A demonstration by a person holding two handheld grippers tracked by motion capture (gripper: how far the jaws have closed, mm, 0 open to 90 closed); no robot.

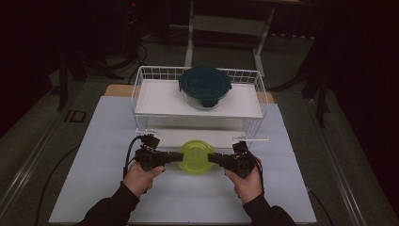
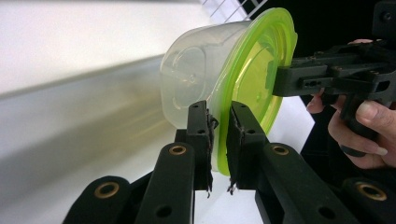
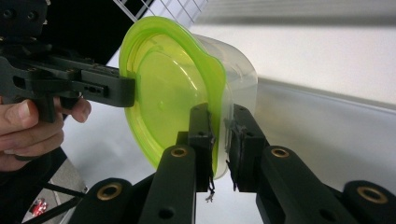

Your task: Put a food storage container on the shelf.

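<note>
Left gripper point(image 1: 179, 157) and right gripper point(image 1: 211, 157), each clamped on an opposite edge of the green lid point(image 1: 195, 156) of a clear container point(image 2: 196, 74), which hangs between them above the table point(image 1: 94, 141). Beyond both stands a wire basket point(image 1: 141, 77) bearing a dark-lidded bowl point(image 1: 205, 86).

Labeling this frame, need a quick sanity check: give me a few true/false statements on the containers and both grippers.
1. Both grippers grip the green-lidded container at its rim. True; the left gripper and right gripper clamp opposite sides.
2. The dark teal-lidded container sits on the table. False; it rests in the white wire basket.
3. The green lid is off. False; it is on.
4. The clear container looks empty. True.
</note>
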